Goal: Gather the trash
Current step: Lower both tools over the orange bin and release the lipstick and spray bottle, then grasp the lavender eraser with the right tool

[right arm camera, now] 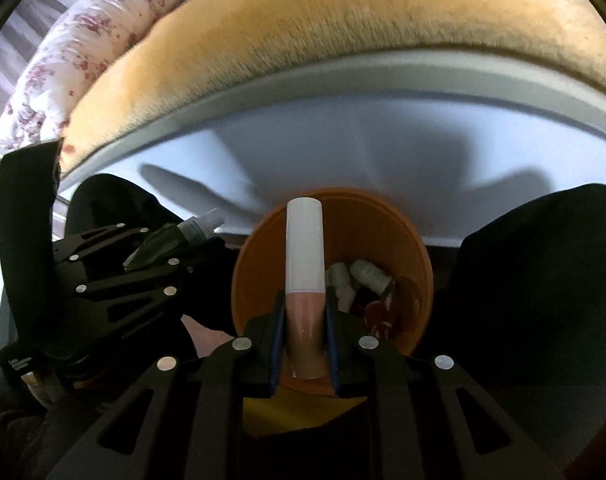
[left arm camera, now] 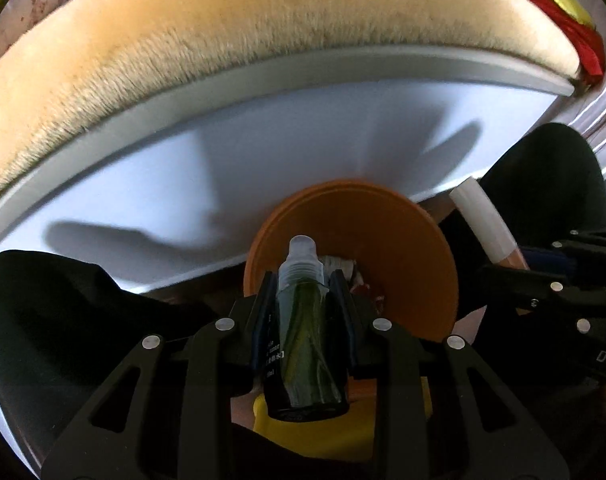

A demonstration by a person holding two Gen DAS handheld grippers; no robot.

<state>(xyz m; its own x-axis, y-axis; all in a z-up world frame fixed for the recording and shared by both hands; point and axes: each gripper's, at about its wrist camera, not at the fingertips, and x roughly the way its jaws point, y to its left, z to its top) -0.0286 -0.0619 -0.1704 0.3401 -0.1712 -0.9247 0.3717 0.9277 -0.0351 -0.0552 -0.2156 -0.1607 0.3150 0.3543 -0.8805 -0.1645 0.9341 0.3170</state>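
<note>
My left gripper (left arm camera: 305,280) is shut on a small dark green bottle (left arm camera: 305,336) with a clear cap, held just above the near rim of an orange bin (left arm camera: 403,248). My right gripper (right arm camera: 305,300) is shut on a pink tube with a white cap (right arm camera: 305,264), held over the same orange bin (right arm camera: 415,240). The bin holds crumpled white and red trash (right arm camera: 363,284). The tube also shows at the right of the left wrist view (left arm camera: 487,224). The left gripper with the bottle (right arm camera: 171,240) shows at the left of the right wrist view.
A white bed frame (left arm camera: 263,152) stands right behind the bin, topped by a tan fuzzy blanket (left arm camera: 223,28). A floral quilt (right arm camera: 83,56) lies at the far left. Red and yellow cloth (left arm camera: 563,8) lies at the far right. A yellow object (left arm camera: 315,428) sits below the left gripper.
</note>
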